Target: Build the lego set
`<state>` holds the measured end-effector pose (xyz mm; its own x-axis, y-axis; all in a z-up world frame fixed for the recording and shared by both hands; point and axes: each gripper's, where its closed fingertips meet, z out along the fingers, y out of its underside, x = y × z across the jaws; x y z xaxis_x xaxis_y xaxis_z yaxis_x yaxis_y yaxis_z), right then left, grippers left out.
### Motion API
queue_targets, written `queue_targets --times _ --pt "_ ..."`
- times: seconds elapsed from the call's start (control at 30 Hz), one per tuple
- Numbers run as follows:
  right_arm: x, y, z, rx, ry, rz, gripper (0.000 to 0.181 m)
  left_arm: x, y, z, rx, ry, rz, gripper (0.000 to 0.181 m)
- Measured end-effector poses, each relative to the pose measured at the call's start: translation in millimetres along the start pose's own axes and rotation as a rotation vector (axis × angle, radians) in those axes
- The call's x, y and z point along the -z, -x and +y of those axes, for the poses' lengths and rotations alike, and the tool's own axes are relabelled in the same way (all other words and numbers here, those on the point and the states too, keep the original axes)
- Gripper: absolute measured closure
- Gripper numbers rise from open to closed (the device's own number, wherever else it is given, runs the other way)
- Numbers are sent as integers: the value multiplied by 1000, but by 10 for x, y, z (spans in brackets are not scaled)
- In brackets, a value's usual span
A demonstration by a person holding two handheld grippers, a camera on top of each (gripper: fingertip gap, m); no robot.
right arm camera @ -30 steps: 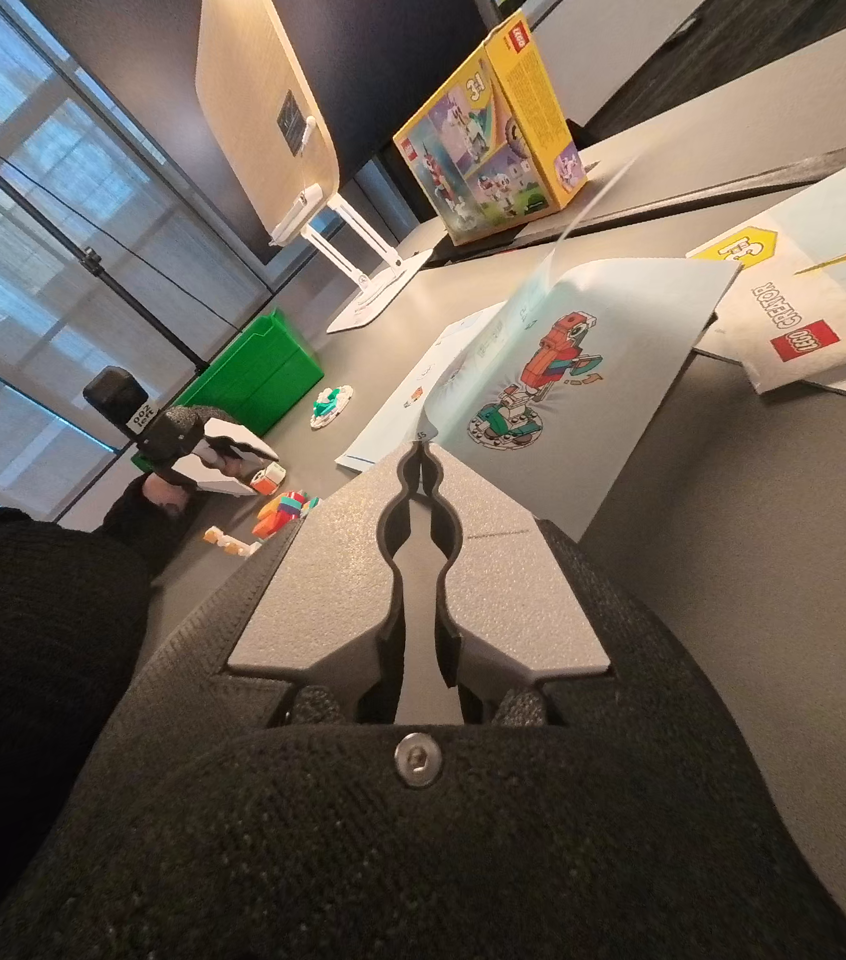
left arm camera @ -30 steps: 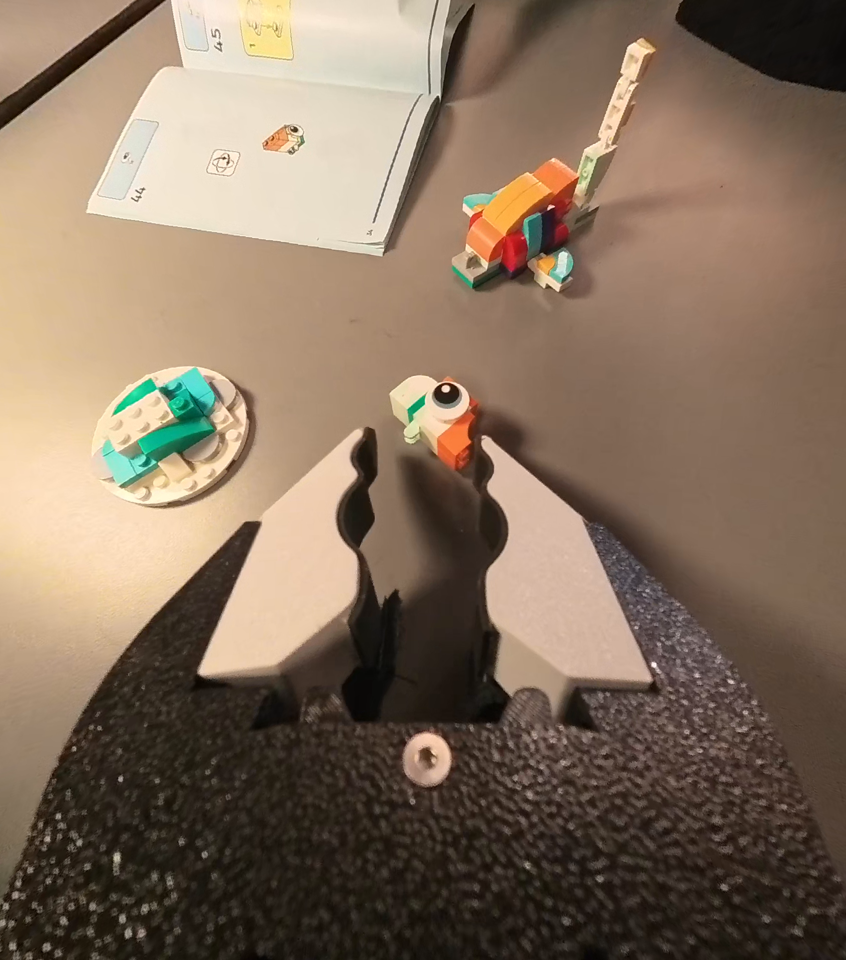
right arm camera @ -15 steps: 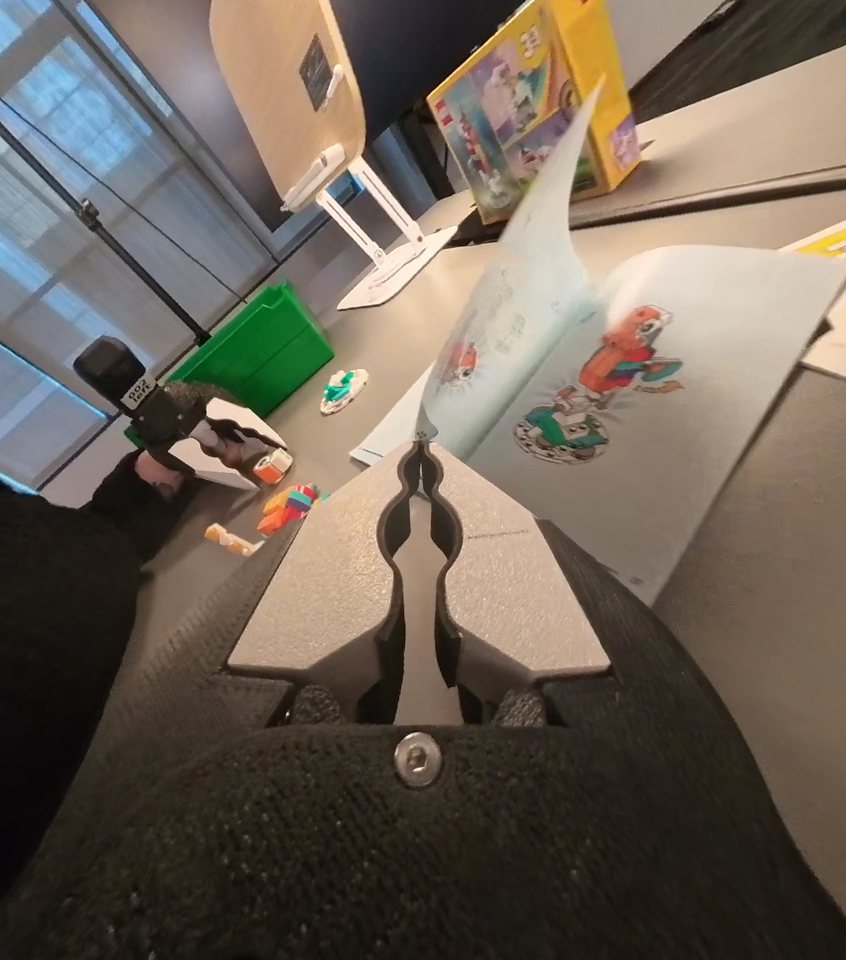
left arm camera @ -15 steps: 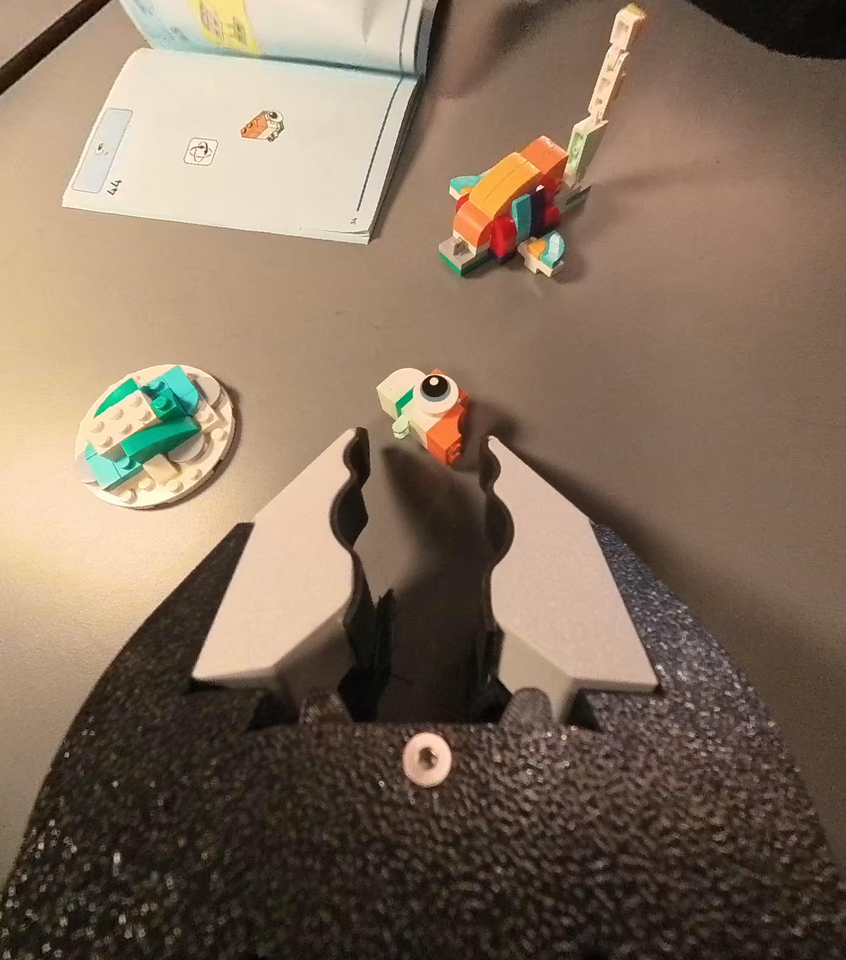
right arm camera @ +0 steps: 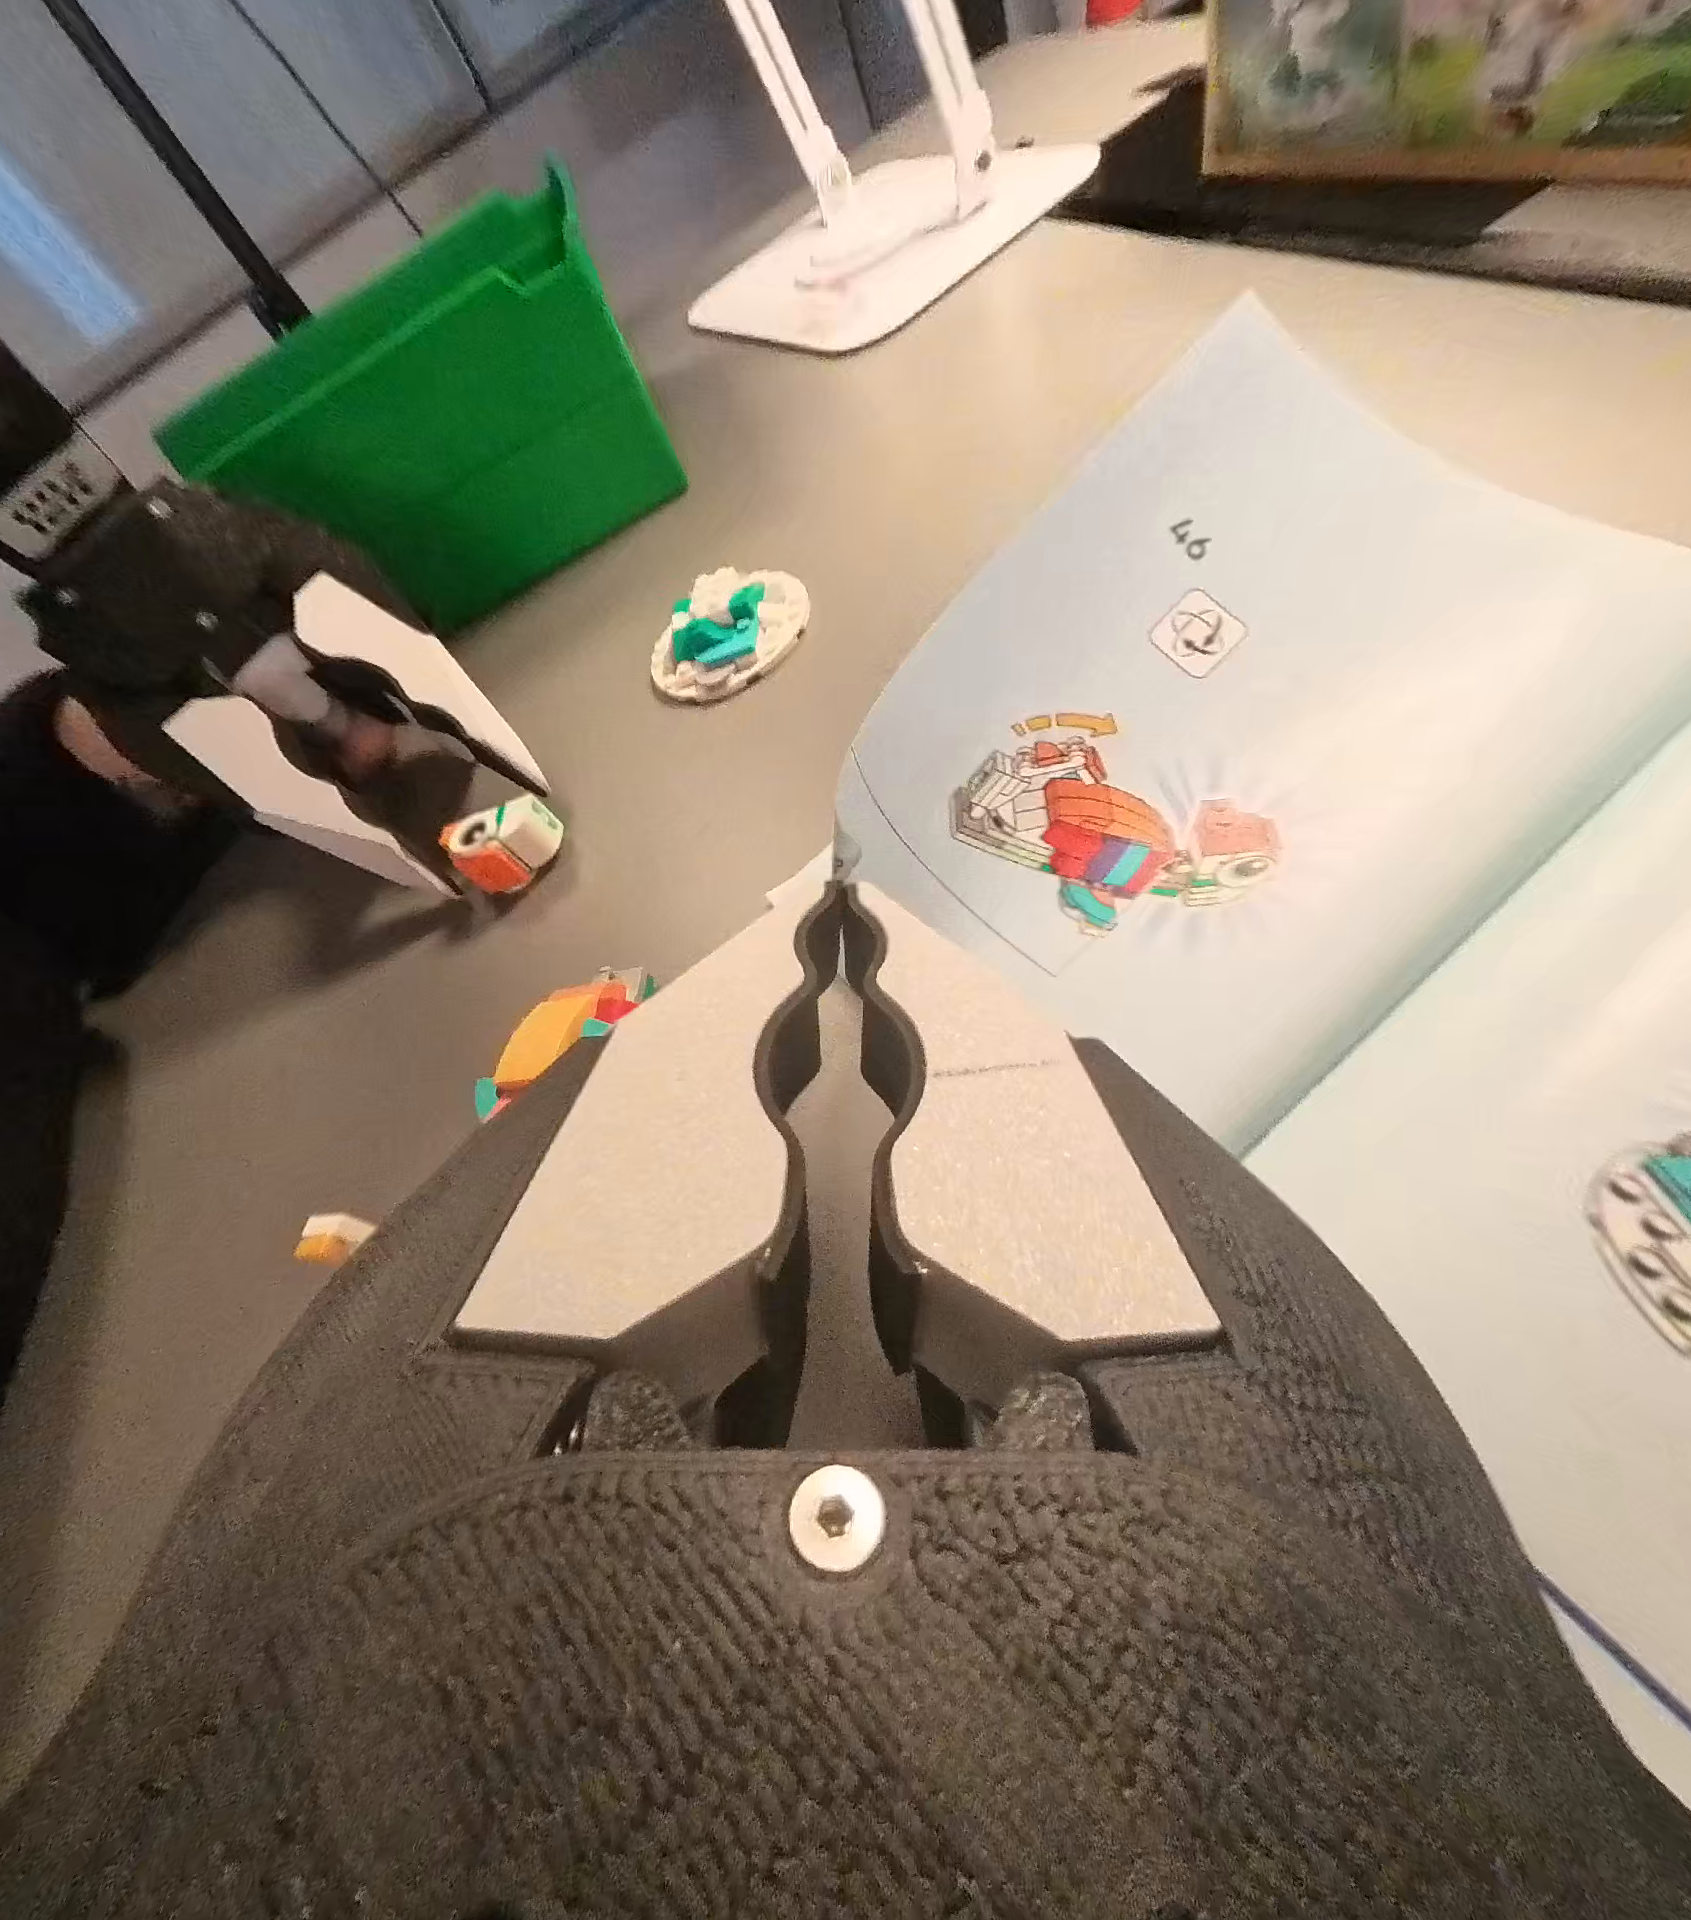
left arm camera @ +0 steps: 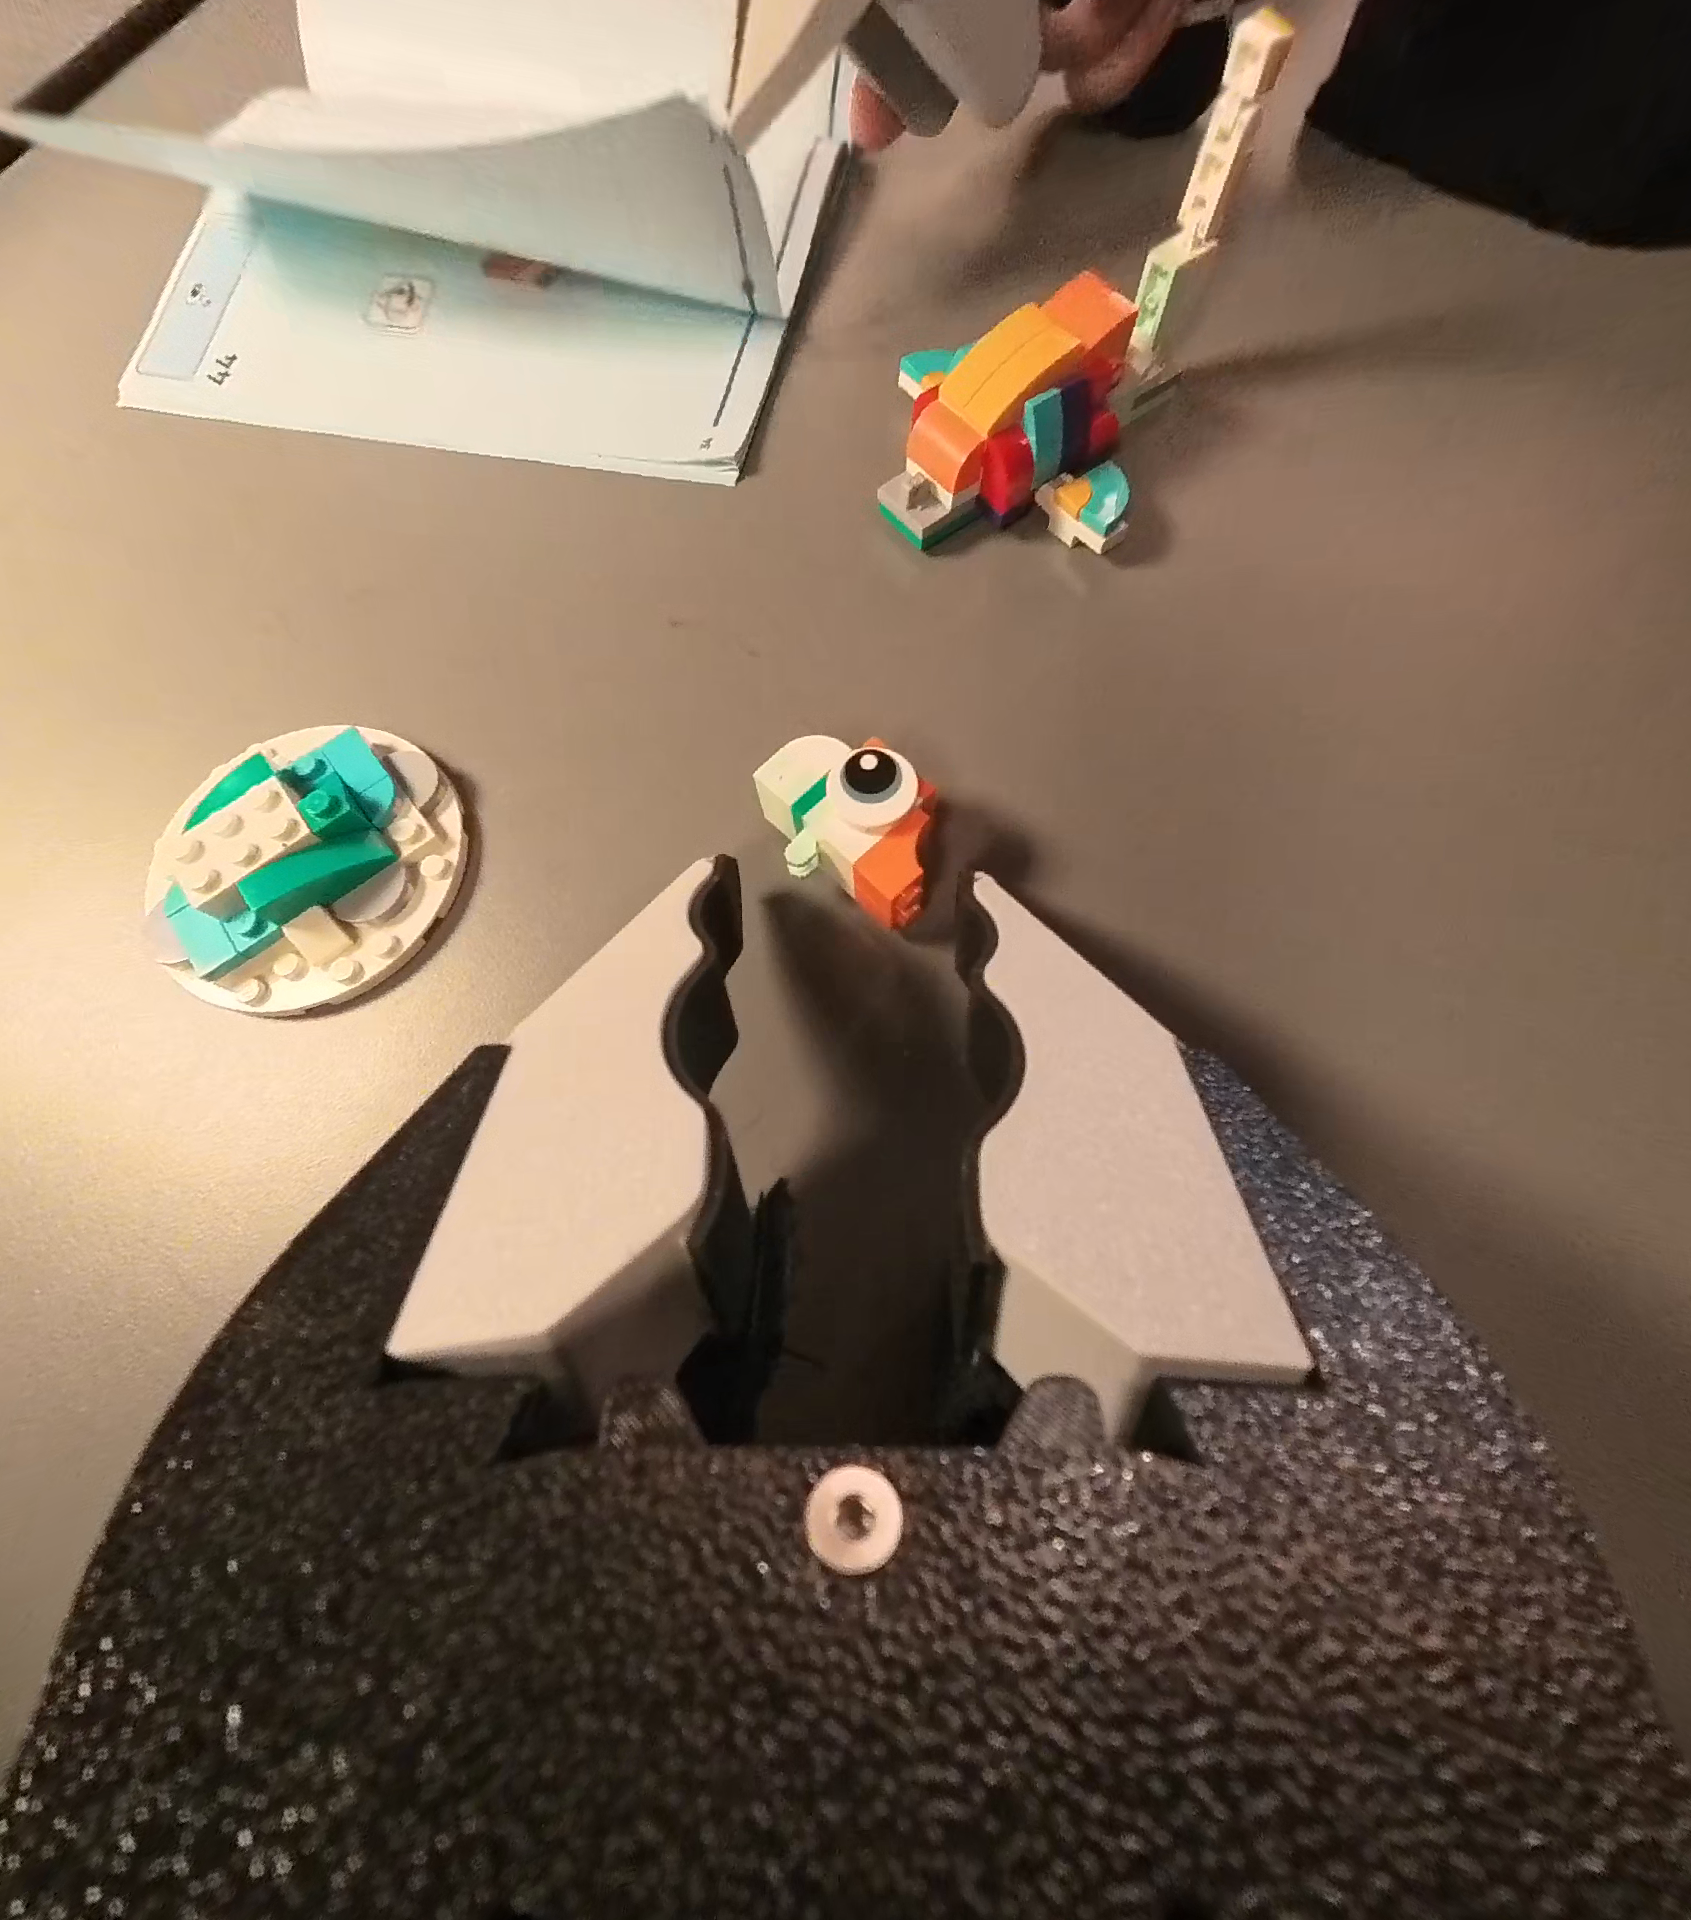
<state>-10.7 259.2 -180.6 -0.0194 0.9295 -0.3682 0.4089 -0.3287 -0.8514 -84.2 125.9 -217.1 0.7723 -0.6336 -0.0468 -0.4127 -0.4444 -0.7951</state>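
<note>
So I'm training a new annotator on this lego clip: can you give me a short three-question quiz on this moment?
1. True or false: the left gripper grips the eye piece.
2. Which lies nearest the green bin? A) round white base B) orange body C) instruction booklet
3. Fill in: the right gripper pinches a ____ of the booklet.

Key
1. False: its jaws are open, the piece lies on the table between the tips.
2. A
3. page
</note>
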Motion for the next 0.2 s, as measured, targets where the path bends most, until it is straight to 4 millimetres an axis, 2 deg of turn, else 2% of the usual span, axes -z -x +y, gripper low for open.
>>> queue_targets --times 0.2 --pt "-126 -5 118 81 100 88 181 0 -6 1 1 1 5 143"
